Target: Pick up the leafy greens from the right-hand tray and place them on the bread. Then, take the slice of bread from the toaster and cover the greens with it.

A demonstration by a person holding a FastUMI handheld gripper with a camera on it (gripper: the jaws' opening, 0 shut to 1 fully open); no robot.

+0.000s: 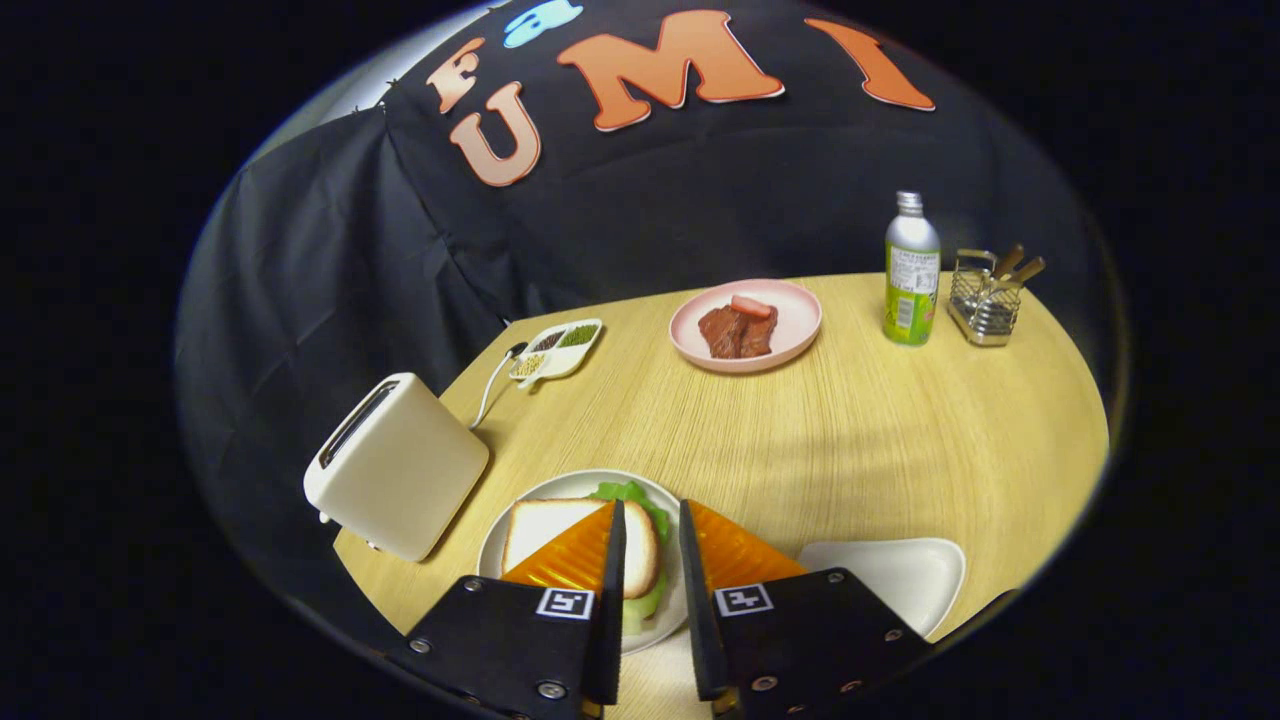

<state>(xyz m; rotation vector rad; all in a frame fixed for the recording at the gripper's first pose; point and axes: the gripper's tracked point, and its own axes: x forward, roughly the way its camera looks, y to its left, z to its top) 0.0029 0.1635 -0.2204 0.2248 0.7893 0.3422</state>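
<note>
A slice of white bread lies flat on leafy greens, whose edges stick out beyond it on the far side and the near side. Both rest on a round white plate near the table's front edge. My gripper hovers over the plate with a narrow gap between its fingers; the bread's right end shows in that gap, with neither finger pressing on it. The cream toaster stands left of the plate, and its slot looks empty. The white right-hand tray beside the right finger is bare.
A pink plate of meat sits mid-table beyond the fingers. Farther right stand a green bottle and a wire basket of utensils. A divided dish of beans and a spoon lie behind the toaster.
</note>
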